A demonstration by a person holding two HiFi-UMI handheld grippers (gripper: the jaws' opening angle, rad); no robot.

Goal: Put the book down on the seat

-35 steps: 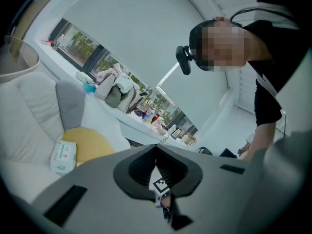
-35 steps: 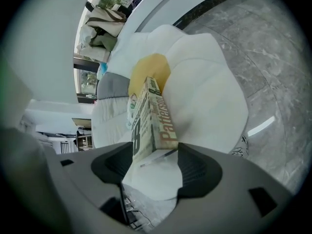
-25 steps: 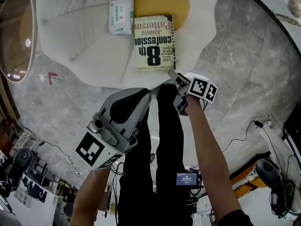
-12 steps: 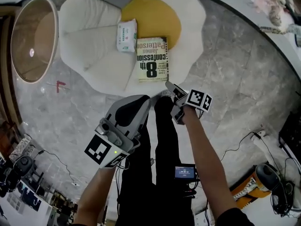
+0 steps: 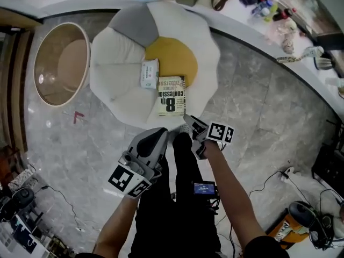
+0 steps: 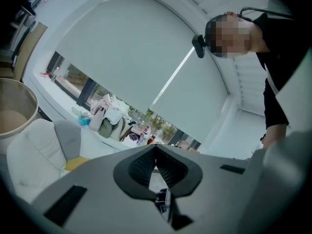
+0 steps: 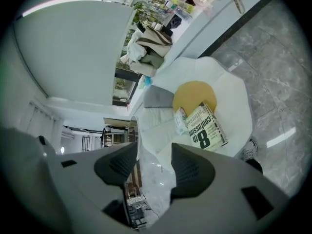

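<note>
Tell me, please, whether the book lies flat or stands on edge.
Flat: the book lies cover-up on the white seat; the open right hand-held gripper is clear of it.

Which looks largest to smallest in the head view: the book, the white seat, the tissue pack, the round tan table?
1. white seat
2. round tan table
3. book
4. tissue pack
All sit low and at a similar distance from the camera, so nearness hardly skews the order.
</note>
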